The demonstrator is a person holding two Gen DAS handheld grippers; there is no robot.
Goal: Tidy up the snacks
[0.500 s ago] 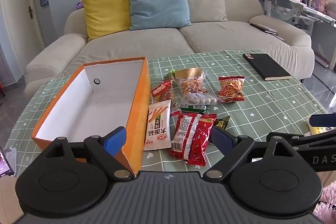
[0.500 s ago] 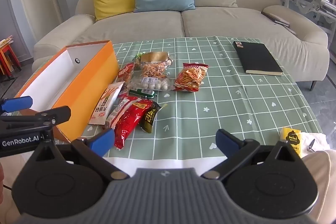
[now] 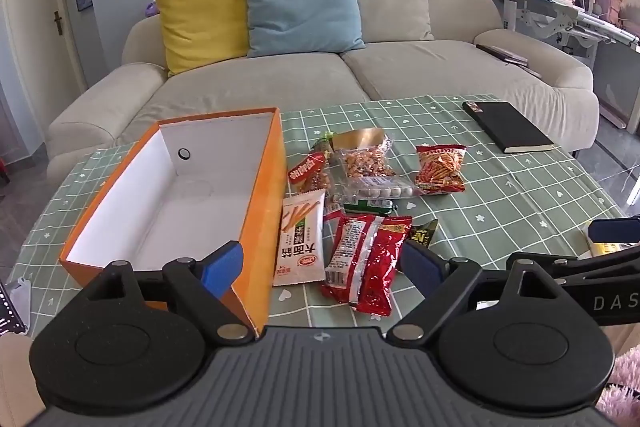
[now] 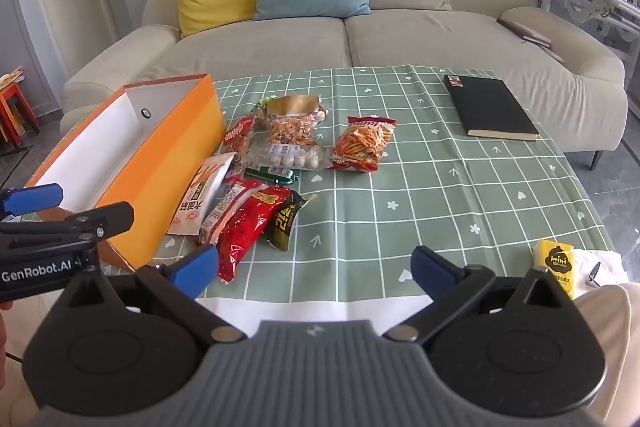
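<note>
An orange box [image 3: 266, 195] [image 4: 168, 155] with a white empty inside stands on the left of the green checked table. Right beside it lie several snack packs: a white breadstick pack [image 3: 302, 239] [image 4: 202, 197], a big red pack [image 3: 368, 259] [image 4: 250, 225], a dark small pack [image 4: 285, 223], a green pack [image 4: 272, 174], a clear pack of white balls [image 3: 380, 190] [image 4: 288, 157], a nut bag [image 3: 364, 159] [image 4: 296, 129] and an orange-red chips bag [image 3: 440, 169] [image 4: 364, 143]. My left gripper [image 3: 322, 263] is open near the box's front corner. My right gripper [image 4: 314, 269] is open at the table's front edge.
A black notebook [image 3: 506, 127] [image 4: 490, 113] lies at the table's far right. A yellow tissue pack [image 4: 556, 265] and a white cloth sit at the front right corner. A beige sofa [image 3: 320, 75] with cushions stands behind the table.
</note>
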